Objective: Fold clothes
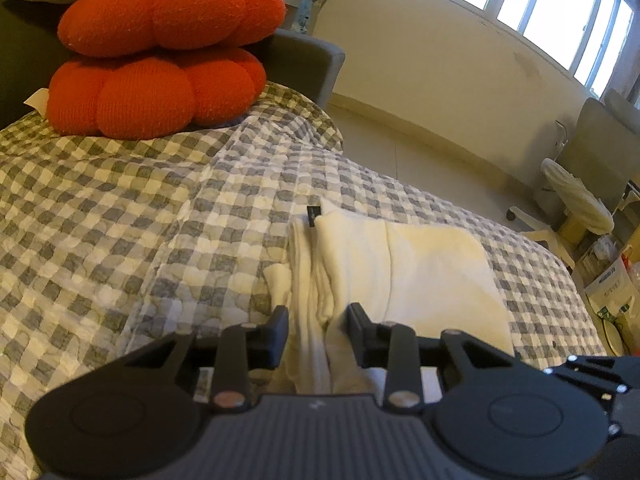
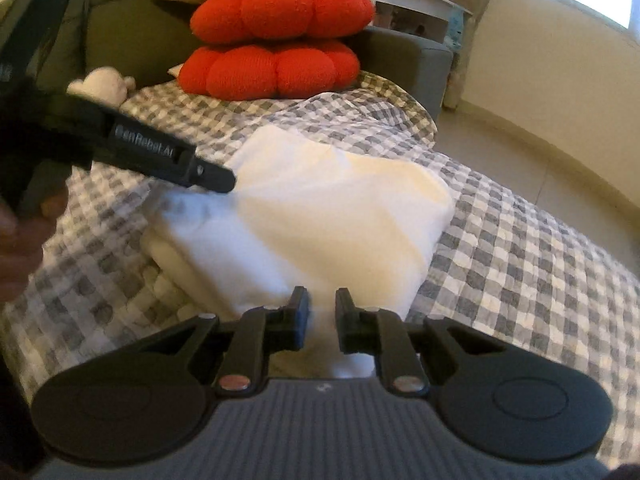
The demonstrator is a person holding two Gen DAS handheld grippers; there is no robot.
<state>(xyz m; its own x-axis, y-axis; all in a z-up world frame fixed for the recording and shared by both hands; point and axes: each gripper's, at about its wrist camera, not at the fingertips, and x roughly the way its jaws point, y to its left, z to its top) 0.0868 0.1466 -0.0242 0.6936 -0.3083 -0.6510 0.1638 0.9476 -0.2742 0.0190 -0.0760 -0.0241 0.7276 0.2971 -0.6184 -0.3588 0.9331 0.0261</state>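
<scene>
White folded garment [image 1: 400, 268] lies on the checked bedspread [image 1: 140, 208], on the part of the bed away from the two stacked orange cushions [image 1: 160, 52] set against the grey headboard [image 1: 308, 60]. One side of the garment shows several stacked layer edges with a small dark tag [image 1: 313, 216] standing beside them.

Left hand-held gripper [image 1: 318, 316]: jaws partly open, one on each side of the layered edge. Cloth sits in the gap; whether the pads press on it cannot be determined.

Right hand-held gripper [image 2: 322, 306]: jaws set to a narrow gap over the near edge of the garment [image 2: 304, 208]. White cloth is visible between the fingers; a firm grip cannot be confirmed.

In the right wrist view, the left hand-held gripper [image 2: 216, 178] extends over the far side of the garment.
</scene>
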